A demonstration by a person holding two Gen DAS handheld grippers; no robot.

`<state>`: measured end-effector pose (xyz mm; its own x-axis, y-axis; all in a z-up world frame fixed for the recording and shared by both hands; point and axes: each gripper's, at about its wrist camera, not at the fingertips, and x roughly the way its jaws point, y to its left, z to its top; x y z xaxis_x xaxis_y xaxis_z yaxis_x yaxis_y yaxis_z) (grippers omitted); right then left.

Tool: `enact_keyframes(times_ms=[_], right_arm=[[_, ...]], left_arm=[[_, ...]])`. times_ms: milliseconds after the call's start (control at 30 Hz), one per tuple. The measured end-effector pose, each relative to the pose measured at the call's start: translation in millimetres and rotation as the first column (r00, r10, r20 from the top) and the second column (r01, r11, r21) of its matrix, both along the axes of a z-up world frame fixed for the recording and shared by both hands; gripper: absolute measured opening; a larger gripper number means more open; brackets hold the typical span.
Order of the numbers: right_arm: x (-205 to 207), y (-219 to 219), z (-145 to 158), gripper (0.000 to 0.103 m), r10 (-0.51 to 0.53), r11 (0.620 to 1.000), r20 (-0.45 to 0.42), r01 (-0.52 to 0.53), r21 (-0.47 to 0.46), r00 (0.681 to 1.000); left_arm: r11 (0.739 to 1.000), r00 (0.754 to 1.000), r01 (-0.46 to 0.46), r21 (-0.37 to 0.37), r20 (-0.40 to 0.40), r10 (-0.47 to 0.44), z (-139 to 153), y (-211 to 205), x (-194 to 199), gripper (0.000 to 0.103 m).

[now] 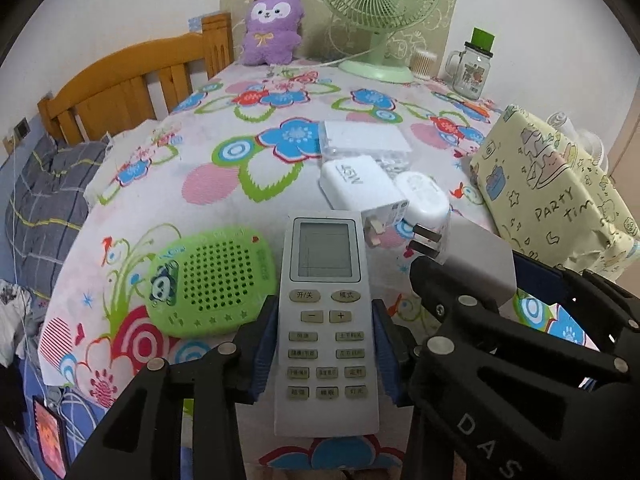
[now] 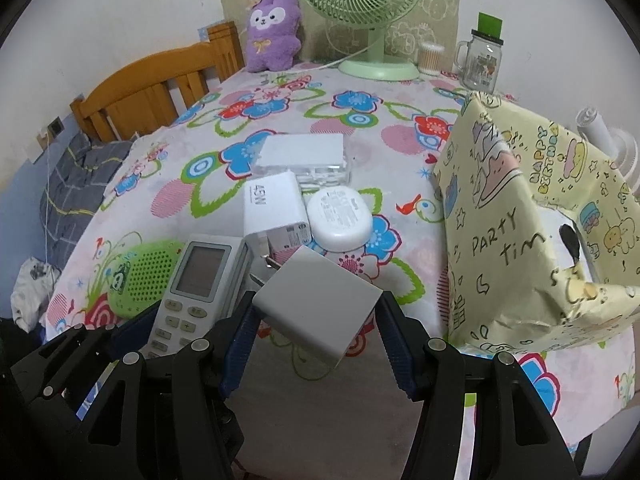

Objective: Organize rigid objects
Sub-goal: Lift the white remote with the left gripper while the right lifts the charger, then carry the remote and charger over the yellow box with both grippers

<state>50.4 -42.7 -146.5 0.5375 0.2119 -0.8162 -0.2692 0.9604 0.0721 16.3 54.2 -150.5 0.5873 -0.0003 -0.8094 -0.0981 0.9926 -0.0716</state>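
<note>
My left gripper [image 1: 325, 354] is clamped on the grey remote control [image 1: 326, 320], its blue pads pressing the two long sides at the button section, with the screen end pointing away from me. My right gripper [image 2: 316, 338] has a grey plug adapter [image 2: 318, 304] between its pads, gripped by opposite corners so the block sits skewed, prongs toward the remote; its jaws stand about half open around that block. The two grippers are side by side, the adapter just right of the remote.

Just left of the remote, a green perforated speaker [image 1: 212, 284] with a panda sticker lies flat on the flowered cloth of the desk [image 1: 240, 152]. Beyond the remote's screen end lies a white charger [image 2: 276, 210] marked 45W, its prongs toward me, and touching its right side a white oval case [image 2: 340, 216]. Behind those two sits a clear plastic box [image 2: 304, 158] with a white lid.

To the right stands a box wrapped in pale yellow cartoon paper [image 2: 520, 220], lettered "PARTY TIM". At the far edge of the desk, against the wall, I see a purple plush toy [image 2: 272, 32], a green desk fan [image 2: 360, 4], a tub of cotton swabs [image 2: 430, 58] and a glass mug jar [image 2: 480, 60] with a green lid. Left of the desk is a wooden bed frame [image 1: 132, 76] with grey checked bedding [image 1: 44, 208].
</note>
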Motion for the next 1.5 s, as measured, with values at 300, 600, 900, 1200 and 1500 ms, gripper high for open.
enact_keyframes(times_ms=[300,600,900,1200,1500], right_arm=[[-6.7,-1.7,31.0,0.062,-0.018,1.000,0.059,0.017,0.025,0.998],[-12.6,-14.7,62.3,0.062,-0.055,0.998,0.111,0.052,0.025,0.992],[-17.4,-35.7,83.9,0.062,-0.107,0.994,0.159,0.105,0.023,0.982],[-18.3,-61.1,95.3,0.062,-0.150,0.989,0.184,0.145,0.038,0.971],[-10.5,-93.1,105.5,0.062,-0.193,0.981,0.197,0.185,0.061,0.961]], left_arm=[[1.000,0.998,0.024,0.016,0.059,-0.025,29.3,-1.4,-3.6,0.045],[0.998,0.992,0.062,0.016,0.109,-0.063,57.1,-14.0,-6.2,0.045],[0.995,0.982,0.088,0.051,0.164,-0.095,79.2,-32.7,-7.1,0.045],[0.990,0.972,0.125,0.067,0.192,-0.135,92.9,-56.9,-4.2,0.045],[0.986,0.962,0.156,0.066,0.218,-0.166,104.1,-86.2,5.5,0.045]])
